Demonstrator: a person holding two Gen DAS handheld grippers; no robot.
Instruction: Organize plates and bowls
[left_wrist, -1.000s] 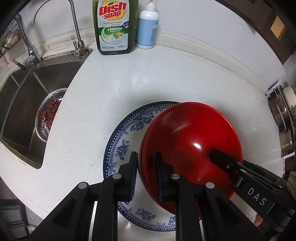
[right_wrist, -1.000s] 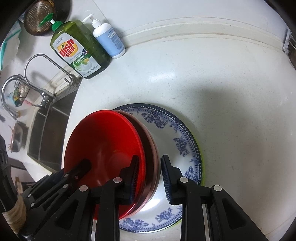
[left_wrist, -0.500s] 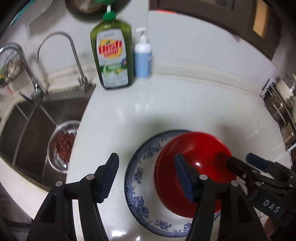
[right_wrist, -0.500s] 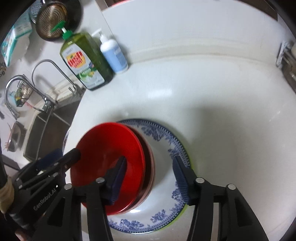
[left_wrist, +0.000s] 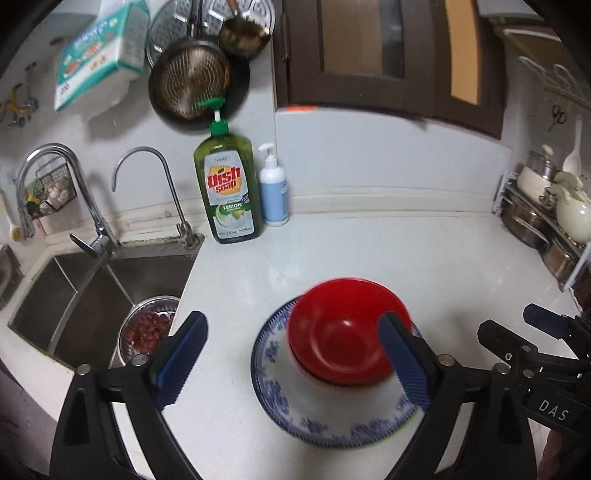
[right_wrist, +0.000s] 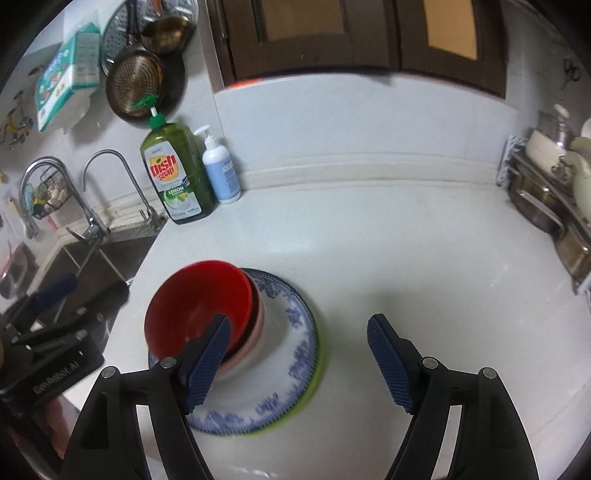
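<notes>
The red bowl (left_wrist: 341, 332) sits nested in a pink bowl (right_wrist: 258, 325), both resting on the blue-patterned plate (left_wrist: 280, 398), which lies on a green plate (right_wrist: 316, 373) whose rim peeks out at the right in the right wrist view. The stack stands on the white desk (left_wrist: 369, 251), toward its near-left part, close to the sink (left_wrist: 92, 288).

The left tool (left_wrist: 293, 363) hangs above the stack with its jaws spread wide, gripping nothing; the bowls lie between its ribbed blue pads, nearer the right one. The right tool (right_wrist: 297, 363) is likewise spread and bare, its left pad overlapping the red bowl's near rim in view, the stack mostly left of its centre.

The bowls are glossy, round and deep; the plate is shallow, white with a floral border. The desk is smooth and speckled.

Far left stand a green dish soap bottle (left_wrist: 229, 192) and a small white pump bottle (left_wrist: 274, 192) against the wall. Metal pots (left_wrist: 535, 221) crowd the right edge. A broad stretch of desk lies bare right of and beyond the stack.
</notes>
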